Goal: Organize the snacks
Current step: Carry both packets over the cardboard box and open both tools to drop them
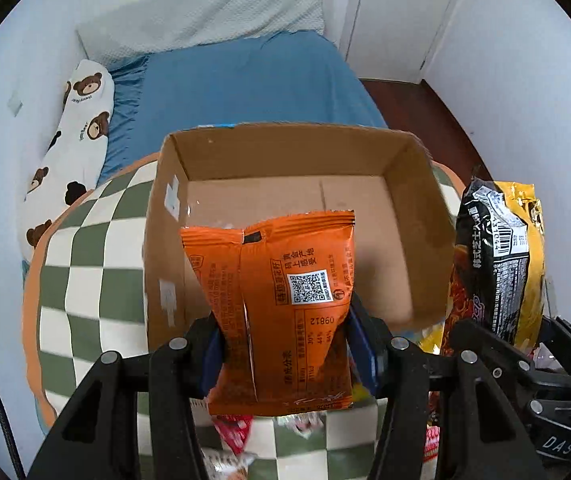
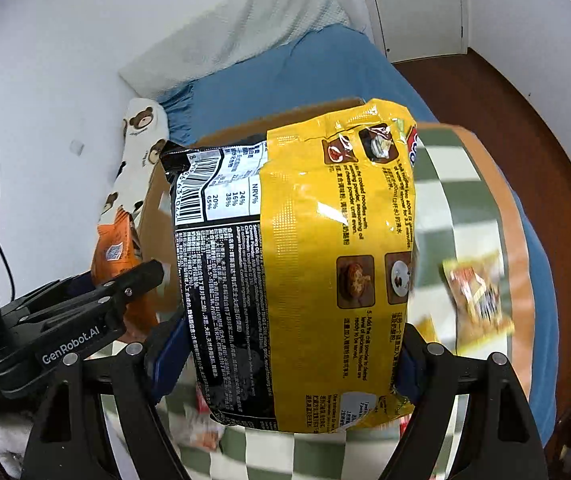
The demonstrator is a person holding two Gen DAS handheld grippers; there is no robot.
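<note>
My left gripper (image 1: 285,344) is shut on an orange snack packet (image 1: 281,312) and holds it upright just in front of an open cardboard box (image 1: 417,216), whose inside looks bare. My right gripper (image 2: 289,364) is shut on a large yellow and black noodle packet (image 2: 305,264), held up beside the box's right side; it also shows in the left wrist view (image 1: 497,264). The orange packet (image 2: 113,252) and the left gripper (image 2: 85,308) appear at the left of the right wrist view. The box (image 2: 157,224) is mostly hidden behind the noodle packet.
The box stands on a green and white checked cushion (image 1: 85,264) on a blue bed (image 1: 245,80). Loose snack packets lie on the cushion, one yellow and red (image 2: 477,296), others red and white (image 1: 233,432). A bear-print pillow (image 1: 81,128) lies along the left wall.
</note>
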